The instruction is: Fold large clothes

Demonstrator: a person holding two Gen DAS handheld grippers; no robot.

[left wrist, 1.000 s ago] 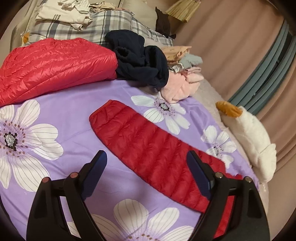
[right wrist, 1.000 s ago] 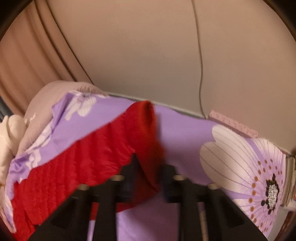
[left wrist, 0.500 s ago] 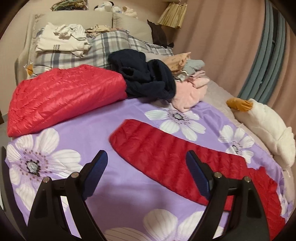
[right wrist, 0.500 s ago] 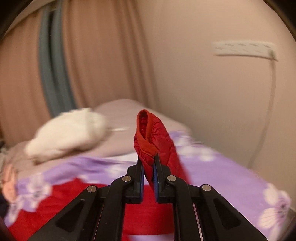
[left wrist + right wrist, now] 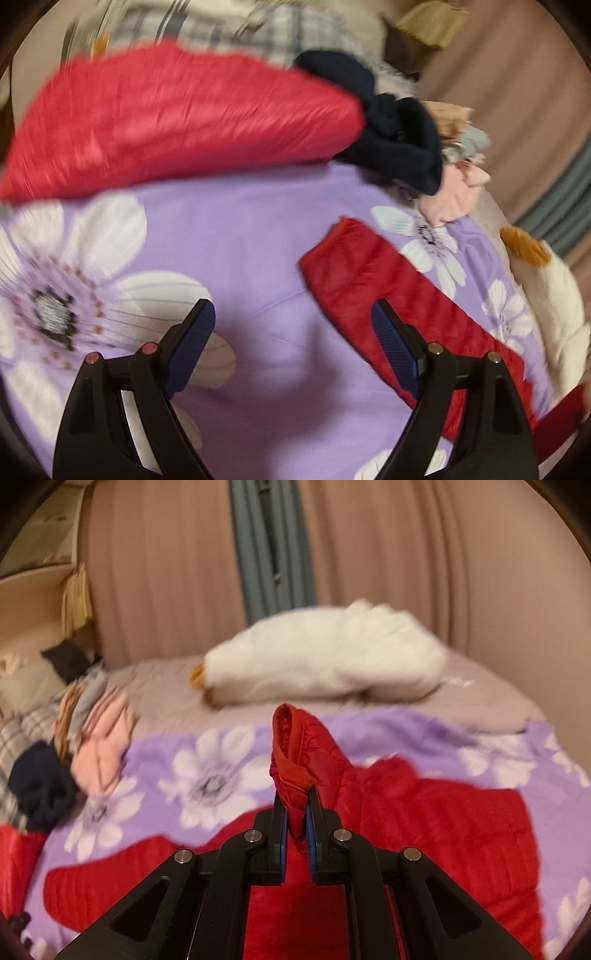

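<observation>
A red quilted down jacket [image 5: 443, 834] lies spread on the purple flowered bedspread [image 5: 207, 775]. My right gripper [image 5: 295, 805] is shut on one sleeve cuff [image 5: 291, 746], which sticks up above the pads, lifted over the jacket's body. The other sleeve [image 5: 391, 295] lies stretched flat in the left wrist view. My left gripper [image 5: 291, 347] hangs open over the bedspread [image 5: 240, 229], its right fingertip [image 5: 391, 343] over that sleeve's edge, nothing between the pads.
A second, folded red down jacket [image 5: 173, 122] sits at the back left. Beside it lie a dark navy garment [image 5: 391, 144] and a pile of pink and grey clothes [image 5: 99, 738]. A white plush goose [image 5: 325, 661] lies by the curtains [image 5: 369, 546].
My right gripper swung across the bed carrying the sleeve cuff, lifting it over the jacket's body. My left gripper dropped closer to the bedspread and shifted left of the flat sleeve.
</observation>
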